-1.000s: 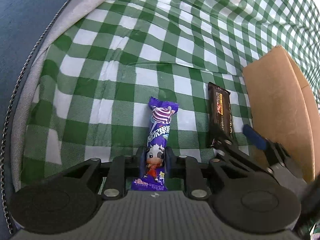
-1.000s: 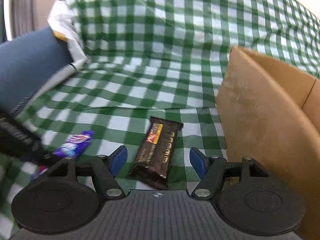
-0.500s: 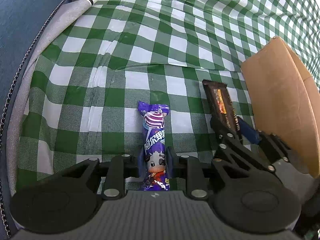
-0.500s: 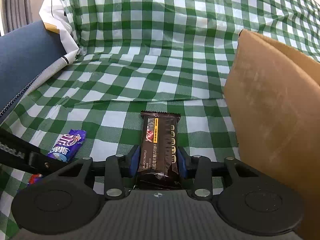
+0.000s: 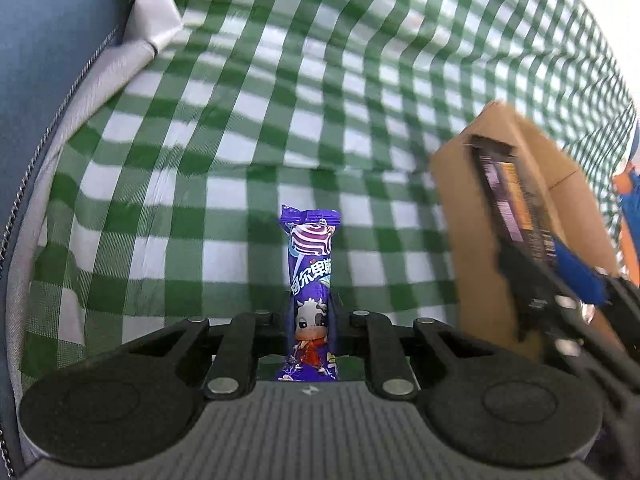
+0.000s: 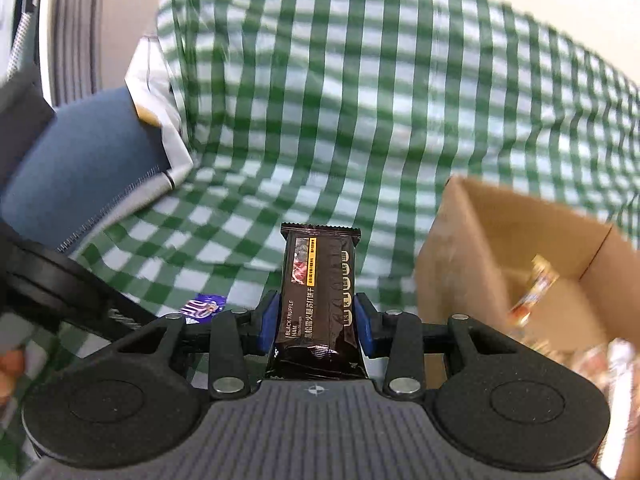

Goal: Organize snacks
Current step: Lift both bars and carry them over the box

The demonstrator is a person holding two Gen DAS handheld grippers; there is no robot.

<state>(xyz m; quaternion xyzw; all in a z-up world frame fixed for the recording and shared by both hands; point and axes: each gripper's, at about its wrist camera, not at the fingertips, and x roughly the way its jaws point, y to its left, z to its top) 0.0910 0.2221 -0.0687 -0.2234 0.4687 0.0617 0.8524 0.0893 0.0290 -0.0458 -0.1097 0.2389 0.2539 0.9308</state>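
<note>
1. The left gripper (image 5: 313, 320) is closing on the purple candy packet (image 5: 311, 280), clamped at its lower half, low in the frame's centre.
2. The right gripper (image 6: 316, 320) grips the dark cracker bar (image 6: 318, 300) across its lower half.
3. To do this well, I judge each snack should clear the cardboard box (image 6: 472, 248) wall at the right before release.
4. Other wrappers (image 6: 534, 292) already lie inside the box.
5. The checked cloth (image 5: 280, 120) beneath is bare; the grippers crowd each other near the box.
</note>
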